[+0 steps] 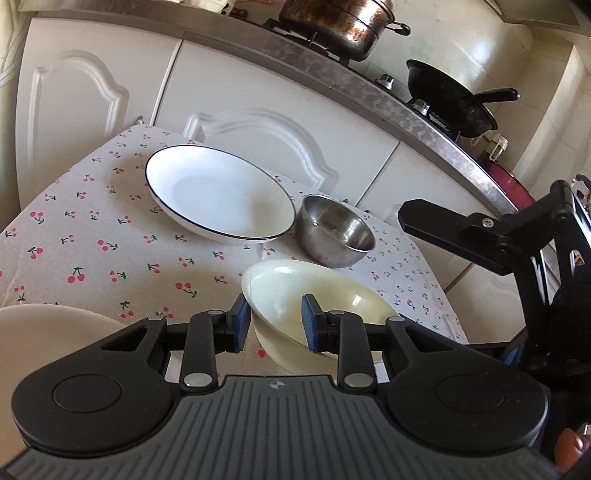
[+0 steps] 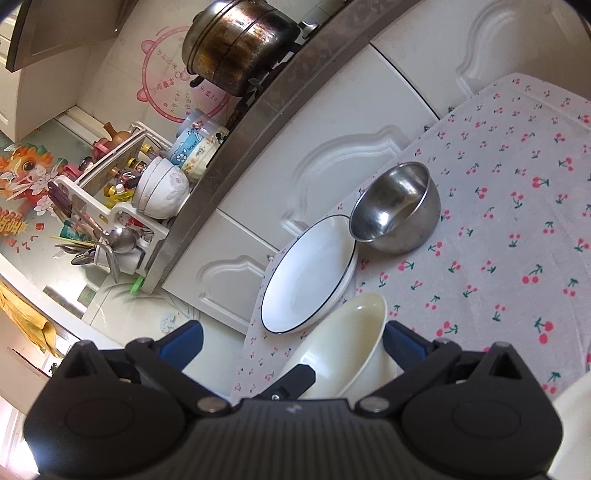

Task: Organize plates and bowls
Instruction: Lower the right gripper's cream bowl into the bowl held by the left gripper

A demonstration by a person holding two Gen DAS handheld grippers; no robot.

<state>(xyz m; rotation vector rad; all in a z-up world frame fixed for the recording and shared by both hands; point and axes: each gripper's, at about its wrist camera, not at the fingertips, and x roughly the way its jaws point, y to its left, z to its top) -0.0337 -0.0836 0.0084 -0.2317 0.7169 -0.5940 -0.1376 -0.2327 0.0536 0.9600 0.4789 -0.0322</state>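
Observation:
A cream bowl [image 1: 332, 310] sits tilted near the front of the cherry-print tablecloth [image 1: 92, 240]. My left gripper [image 1: 275, 317] is shut on its left rim, with one blue pad outside the wall and the other inside. Behind it lie a white plate with a dark rim [image 1: 218, 199] and a steel bowl [image 1: 334, 230], side by side. In the right wrist view the cream bowl [image 2: 343, 339] stands between the wide-open fingers of my right gripper [image 2: 293, 326], and neither pad clearly presses on it. A right gripper finger [image 1: 443, 229] reaches in from the right, above the table's edge.
Another pale dish [image 1: 44, 332] pokes in at the near left corner. White cabinet doors [image 1: 258, 140] back the table, under a counter with a large pot [image 1: 332, 26] and a black wok [image 1: 450, 99]. A dish rack [image 2: 122, 206] with bowls and cutlery stands further along.

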